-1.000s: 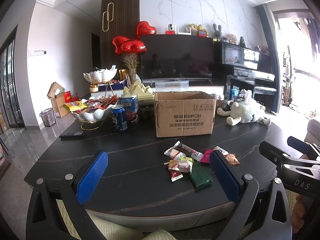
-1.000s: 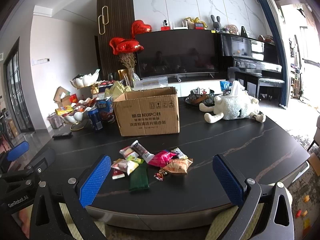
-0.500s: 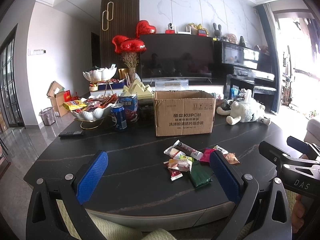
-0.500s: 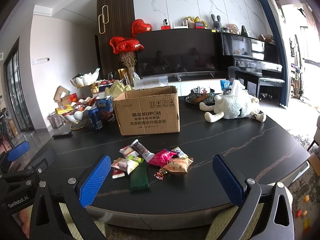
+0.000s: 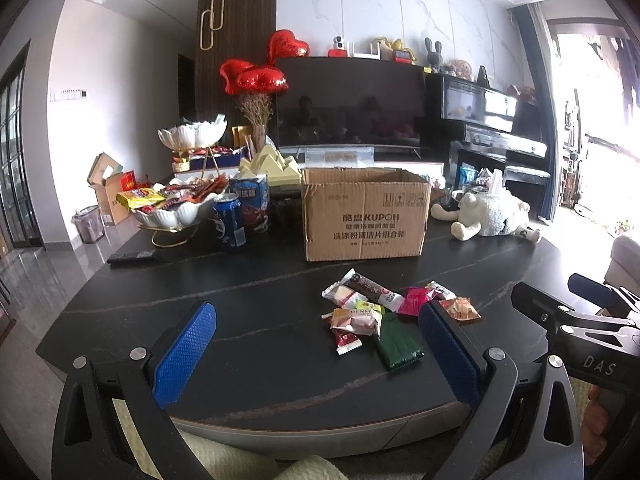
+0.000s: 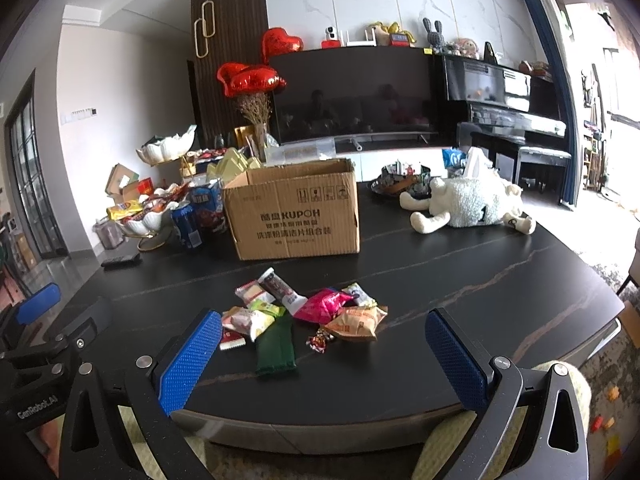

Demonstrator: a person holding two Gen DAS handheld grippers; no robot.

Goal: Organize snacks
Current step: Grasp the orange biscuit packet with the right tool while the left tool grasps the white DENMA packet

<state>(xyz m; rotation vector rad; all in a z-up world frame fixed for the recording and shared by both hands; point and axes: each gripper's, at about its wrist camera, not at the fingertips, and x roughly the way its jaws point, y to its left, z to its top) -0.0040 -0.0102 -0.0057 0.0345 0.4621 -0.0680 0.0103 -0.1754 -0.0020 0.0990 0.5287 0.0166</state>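
Note:
Several small snack packets lie in a loose pile on the dark table: a green packet [image 6: 276,350], a pink packet [image 6: 323,305] and an orange packet [image 6: 355,322] among them. The pile also shows in the left wrist view, with the green packet [image 5: 398,346] nearest. An open cardboard box [image 6: 294,216] stands behind the pile, also in the left wrist view [image 5: 364,220]. My left gripper [image 5: 316,356] is open and empty at the table's near edge, left of the pile. My right gripper [image 6: 322,358] is open and empty, just in front of the pile.
A white bowl of snacks [image 5: 174,210], a blue can [image 5: 229,222] and a remote [image 5: 132,257] sit at the left. A plush sheep [image 6: 468,206] lies at the right. The dark table [image 6: 460,288] curves along its near edge.
Both grippers have edged slightly forward toward the table; the pile and box look a touch closer. Nothing was taken hold of or moved.

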